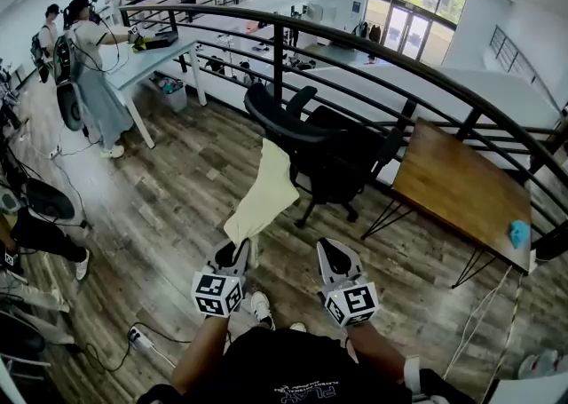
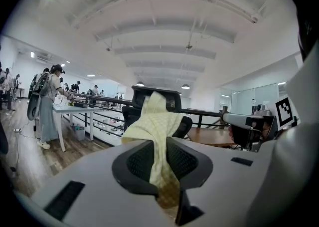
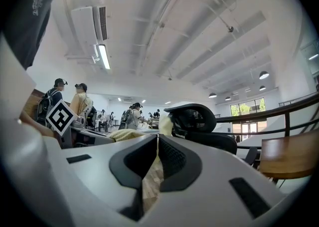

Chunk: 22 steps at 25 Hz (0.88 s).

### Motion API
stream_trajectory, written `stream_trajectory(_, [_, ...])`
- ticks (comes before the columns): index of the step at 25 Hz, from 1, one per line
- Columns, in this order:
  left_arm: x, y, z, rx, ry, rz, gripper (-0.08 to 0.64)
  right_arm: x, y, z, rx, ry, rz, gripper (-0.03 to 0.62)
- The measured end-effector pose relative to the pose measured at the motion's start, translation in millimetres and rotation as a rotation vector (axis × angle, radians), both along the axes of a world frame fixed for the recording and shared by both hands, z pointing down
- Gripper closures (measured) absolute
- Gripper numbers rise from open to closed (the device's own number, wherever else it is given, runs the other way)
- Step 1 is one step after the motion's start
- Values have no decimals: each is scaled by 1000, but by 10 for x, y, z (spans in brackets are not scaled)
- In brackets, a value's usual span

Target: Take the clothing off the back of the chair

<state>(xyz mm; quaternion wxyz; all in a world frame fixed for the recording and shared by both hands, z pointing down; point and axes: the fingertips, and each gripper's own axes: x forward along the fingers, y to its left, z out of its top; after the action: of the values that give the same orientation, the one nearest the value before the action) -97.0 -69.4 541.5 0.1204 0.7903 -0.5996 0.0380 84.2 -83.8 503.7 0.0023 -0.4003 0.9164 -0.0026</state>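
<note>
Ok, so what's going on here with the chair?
A person holding a claw in each hand is taking a pale yellow garment off a black office chair. The left claw is clamped on the garment's near end, while its far end reaches up to the chair's back. The right claw is shut and empty, beside it.

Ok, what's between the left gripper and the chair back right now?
Only the yellow garment: clamped in the left gripper, it stretches up to the chair back. Nothing else stands in that stretch; the head view shows it.
</note>
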Motion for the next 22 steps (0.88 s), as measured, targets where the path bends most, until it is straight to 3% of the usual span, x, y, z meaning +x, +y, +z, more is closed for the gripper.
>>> stream_trajectory(9, [-66, 45, 157, -41, -12, -25, 495, 41, -11, 14, -16, -15, 12, 569])
stream_trajectory(22, [13, -182, -24, 15, -39, -1, 505, 29, -210, 16, -28, -31, 20, 569])
